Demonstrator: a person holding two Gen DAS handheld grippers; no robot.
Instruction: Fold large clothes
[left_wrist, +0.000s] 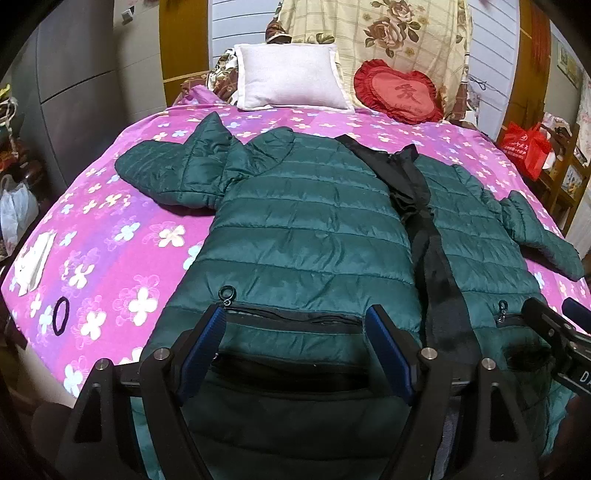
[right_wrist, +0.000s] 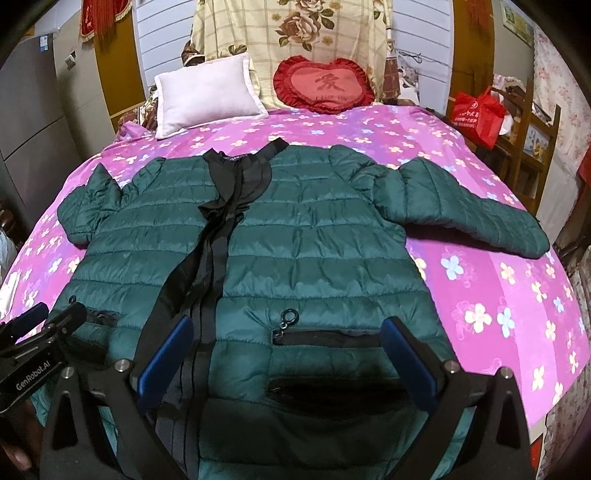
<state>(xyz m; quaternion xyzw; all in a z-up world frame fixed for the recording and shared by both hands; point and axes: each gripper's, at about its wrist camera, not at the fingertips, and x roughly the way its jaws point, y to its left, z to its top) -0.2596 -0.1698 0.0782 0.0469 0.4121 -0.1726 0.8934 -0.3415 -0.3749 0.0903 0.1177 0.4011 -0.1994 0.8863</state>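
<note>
A dark green quilted puffer jacket (left_wrist: 314, 229) (right_wrist: 314, 236) lies spread front-up on the bed, black lining showing along its open zip, both sleeves out to the sides. My left gripper (left_wrist: 295, 325) hovers open over the jacket's left hem, above a zipped pocket (left_wrist: 291, 315). My right gripper (right_wrist: 291, 338) hovers open over the right hem, straddling the other pocket (right_wrist: 325, 338). Nothing is between either pair of blue-padded fingers. Each gripper shows at the edge of the other's view: the right gripper (left_wrist: 554, 332) and the left gripper (right_wrist: 44, 332).
The bed has a pink flowered sheet (left_wrist: 122, 236) (right_wrist: 498, 280). A white pillow (left_wrist: 291, 77) and a red heart cushion (left_wrist: 399, 92) sit at the head. A black hair tie (left_wrist: 61, 316) and a white object (left_wrist: 33, 262) lie near the left edge. A red bag (right_wrist: 478, 116) stands right.
</note>
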